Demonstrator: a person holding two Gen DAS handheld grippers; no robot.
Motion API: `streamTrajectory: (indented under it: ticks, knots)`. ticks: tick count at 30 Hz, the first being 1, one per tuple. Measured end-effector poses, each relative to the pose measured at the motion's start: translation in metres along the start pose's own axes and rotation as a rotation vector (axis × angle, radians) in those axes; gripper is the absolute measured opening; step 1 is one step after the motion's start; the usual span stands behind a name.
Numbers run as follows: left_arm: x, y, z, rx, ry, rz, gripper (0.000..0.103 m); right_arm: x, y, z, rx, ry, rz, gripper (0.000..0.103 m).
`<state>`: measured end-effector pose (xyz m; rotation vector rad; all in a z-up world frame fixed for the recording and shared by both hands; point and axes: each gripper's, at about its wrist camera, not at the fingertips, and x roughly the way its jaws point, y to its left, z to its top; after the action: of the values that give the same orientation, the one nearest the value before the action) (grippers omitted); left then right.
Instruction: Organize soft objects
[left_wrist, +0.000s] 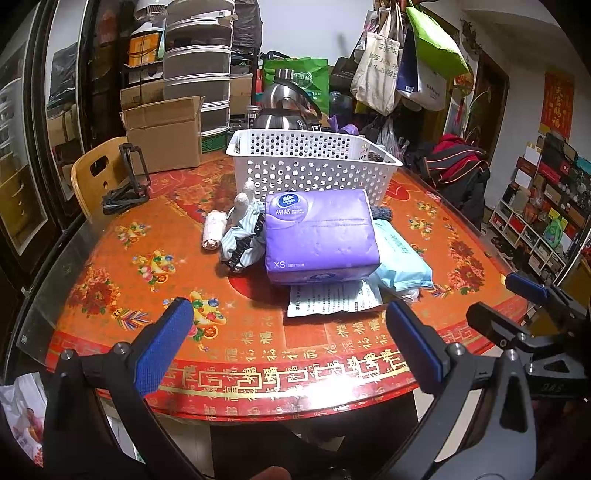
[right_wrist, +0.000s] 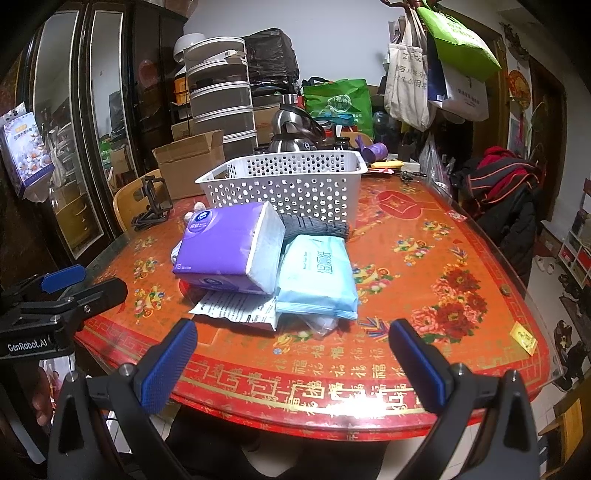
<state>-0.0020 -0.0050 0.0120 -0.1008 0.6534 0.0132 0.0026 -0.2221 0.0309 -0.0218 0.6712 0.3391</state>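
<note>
reading "xs": purple tissue pack (left_wrist: 320, 236)

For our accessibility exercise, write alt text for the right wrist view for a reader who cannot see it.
A purple tissue pack and a light blue wipes pack lie piled on a red patterned table, in front of a white perforated basket. The open right gripper frames the view from below, holding nothing; the left gripper shows at the left edge.
</note>
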Motion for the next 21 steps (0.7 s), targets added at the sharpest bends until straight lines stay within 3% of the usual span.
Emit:
streamTrajectory:
  ticks: [11, 17, 21]
  knots:
    - [0.001, 0.0, 0.0, -0.01, -0.008, 0.001, 0.103, 0.003, -0.001, 0.001, 0.016, -0.004, 0.001, 0.103]
    - [0.008, 0.012, 0.004, -0.013, -0.04, 0.014, 0.103, 0.01, -0.003, 0.006, 0.019, -0.124, 0.011, 0.103]
    - [0.023, 0.025, 0.017, -0.02, -0.084, 0.001, 0.103, 0.032, -0.008, 0.014, 0.051, -0.074, 0.067, 0.103]
